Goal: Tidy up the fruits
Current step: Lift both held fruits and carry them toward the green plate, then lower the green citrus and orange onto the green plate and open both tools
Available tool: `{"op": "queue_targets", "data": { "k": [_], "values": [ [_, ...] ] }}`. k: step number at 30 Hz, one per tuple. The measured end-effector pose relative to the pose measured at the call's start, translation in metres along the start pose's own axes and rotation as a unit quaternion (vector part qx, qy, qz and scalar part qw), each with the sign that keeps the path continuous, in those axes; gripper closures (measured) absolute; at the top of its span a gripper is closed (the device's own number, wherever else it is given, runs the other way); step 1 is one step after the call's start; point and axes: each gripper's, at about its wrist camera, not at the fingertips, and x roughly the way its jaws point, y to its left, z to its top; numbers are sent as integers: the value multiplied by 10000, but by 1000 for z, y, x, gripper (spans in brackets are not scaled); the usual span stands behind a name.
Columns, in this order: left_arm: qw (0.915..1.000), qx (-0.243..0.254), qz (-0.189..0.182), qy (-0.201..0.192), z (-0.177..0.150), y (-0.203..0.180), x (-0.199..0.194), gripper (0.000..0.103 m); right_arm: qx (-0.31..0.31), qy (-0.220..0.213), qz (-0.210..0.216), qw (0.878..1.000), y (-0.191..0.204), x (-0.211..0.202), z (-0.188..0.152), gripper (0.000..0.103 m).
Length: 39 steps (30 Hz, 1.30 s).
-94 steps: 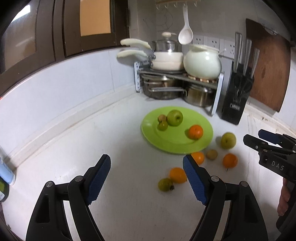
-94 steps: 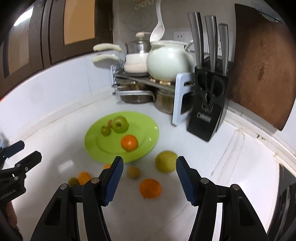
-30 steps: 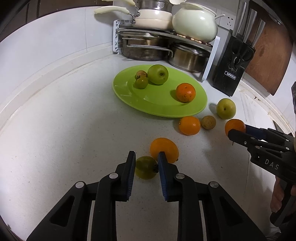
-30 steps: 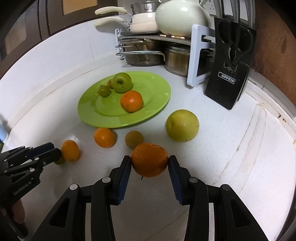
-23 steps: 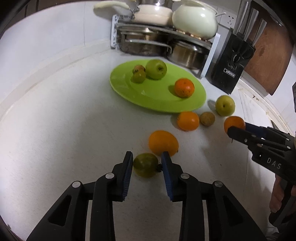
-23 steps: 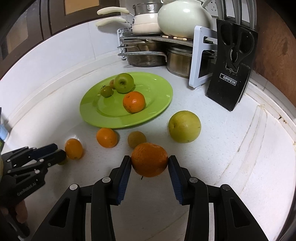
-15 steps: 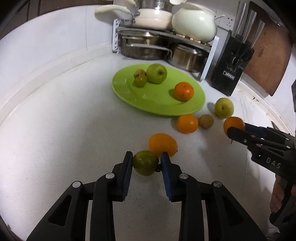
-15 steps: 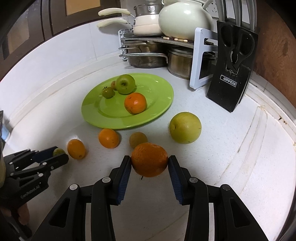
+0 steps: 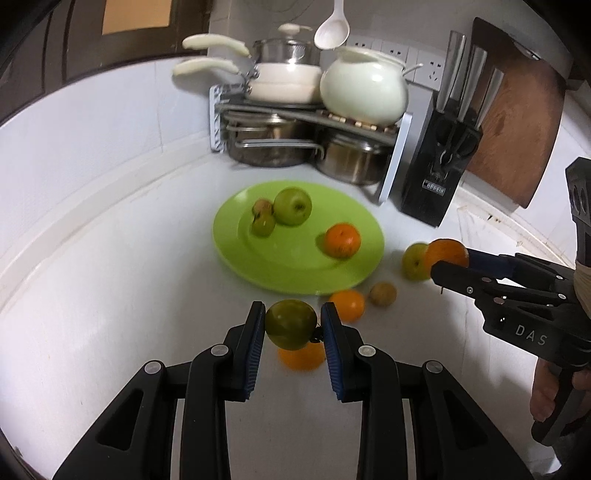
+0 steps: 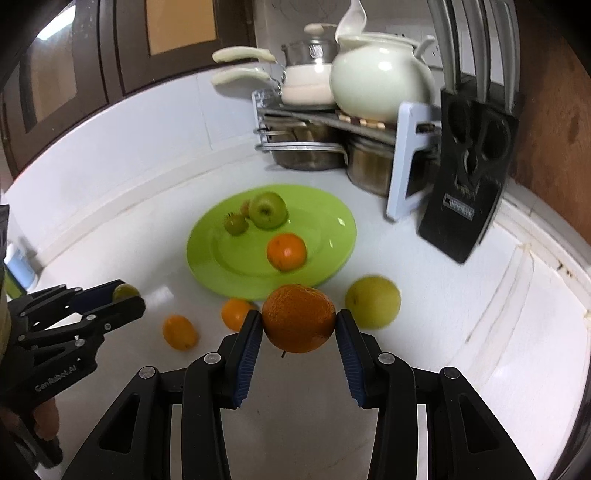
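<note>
Both fruits lifted: green fruit [image 9: 290, 324], orange [image 10: 298, 318] gripped

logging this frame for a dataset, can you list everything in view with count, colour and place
plate: 1, lime green, middle of the white counter
fruit on the plate: 4; green apple, orange, two small greenish ones
fruit loose on the counter: 4; yellow-green apple, two oranges, small brownish fruit
held green fruit: 1, lifted in the left gripper
held orange: 1, lifted in the right gripper
pot rack: 1, grey, back corner; white pans and white pot on top, steel pots below
ladle: 1, white, hanging
knife block: 1, black
cutting board: 1, brown, against the wall
left gripper: black, blue pads
right gripper: black, blue pads
</note>
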Motion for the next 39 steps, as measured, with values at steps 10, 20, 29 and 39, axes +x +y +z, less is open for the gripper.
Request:
{"op": "queue_targets", "data": {
  "k": [10,20,29,39],
  "values": [
    [9997,196,14,-125,38,-3,15,72,-293,-133,129,9994,2,12,41,61],
    [9994,303,-6,-145,70,4,36,72,-516,-78,186,9985,-2,41,83,61],
    [9993,348,-105,71,83,6,71,72,-521,351,326,9975,-7,82,99,61],
    [9981,422,-267,358,90,6,109,72,-517,719,391,9953,-14,118,104,61]
  ]
}}
